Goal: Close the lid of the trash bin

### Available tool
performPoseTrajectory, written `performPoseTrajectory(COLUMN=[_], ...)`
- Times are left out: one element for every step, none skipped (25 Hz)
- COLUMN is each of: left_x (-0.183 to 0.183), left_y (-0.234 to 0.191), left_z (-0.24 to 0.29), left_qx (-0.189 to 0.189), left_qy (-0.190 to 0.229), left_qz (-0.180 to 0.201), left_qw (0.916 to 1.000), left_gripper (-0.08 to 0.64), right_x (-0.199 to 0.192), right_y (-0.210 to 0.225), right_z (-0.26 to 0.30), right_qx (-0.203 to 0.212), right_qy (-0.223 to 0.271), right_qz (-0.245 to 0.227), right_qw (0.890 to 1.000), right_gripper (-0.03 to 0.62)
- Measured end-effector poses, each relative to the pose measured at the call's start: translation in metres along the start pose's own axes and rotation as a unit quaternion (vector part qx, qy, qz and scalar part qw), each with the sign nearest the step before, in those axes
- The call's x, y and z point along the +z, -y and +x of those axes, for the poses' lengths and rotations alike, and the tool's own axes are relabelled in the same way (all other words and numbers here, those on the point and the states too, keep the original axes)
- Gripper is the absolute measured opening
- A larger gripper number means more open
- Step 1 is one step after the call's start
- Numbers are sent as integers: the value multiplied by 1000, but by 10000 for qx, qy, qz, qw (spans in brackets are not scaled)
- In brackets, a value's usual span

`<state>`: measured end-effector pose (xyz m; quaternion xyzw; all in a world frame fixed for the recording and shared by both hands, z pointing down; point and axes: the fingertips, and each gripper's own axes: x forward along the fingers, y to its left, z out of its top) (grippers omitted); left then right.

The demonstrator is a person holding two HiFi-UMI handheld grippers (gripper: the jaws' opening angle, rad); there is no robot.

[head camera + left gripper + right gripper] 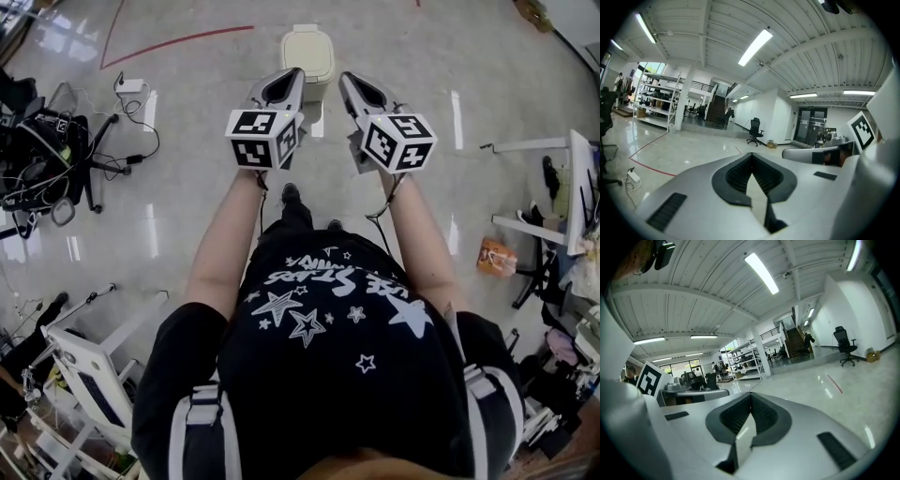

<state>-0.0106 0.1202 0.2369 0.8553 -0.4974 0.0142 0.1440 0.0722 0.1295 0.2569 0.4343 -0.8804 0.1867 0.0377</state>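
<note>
I stand on a glossy floor (187, 187) with a tool in each hand, both held out at waist height and pointed ahead. My left tool (289, 80) is clenched, its jaws meeting at the tips with nothing between them. My right tool (352, 82) is likewise clenched and empty. The two sit side by side, close but apart, each with its marker cube (264, 138) facing up toward me.

The cream trash bin (307, 52) stands on the floor straight ahead, just beyond the tips of both tools and touched by neither. From above its lid (309, 47) appears to lie flat over the top.

A red line (178, 39) curves across the floor to the left of the bin, and a white power adapter (129, 86) with trailing cable lies near it. The left gripper view looks across the hall to a black office chair (754, 131) and metal shelving (658, 101) in the distance
</note>
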Motion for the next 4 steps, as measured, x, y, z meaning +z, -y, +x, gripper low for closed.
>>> performPoseTrajectory(left_x=[0, -1, -1, -1], left_y=[6, 12, 18, 24], left_z=[-3, -7, -10, -14], left_qx=[13, 22, 30, 37], left_qy=[9, 17, 25, 33], left_qz=[9, 20, 33, 46], left_qw=[10000, 10000, 10000, 10000], left_gripper=[11, 11, 11, 11], right_x=[0, 0, -1, -1], right_y=[-1, -2, -3, -4], right_z=[-7, -13, -20, -26], right_qx=[14, 27, 40, 54], right_qy=[7, 13, 20, 26], right_qz=[-12, -20, -29, -39], right_qw=[10000, 10000, 10000, 10000], right_gripper=[5, 5, 5, 5])
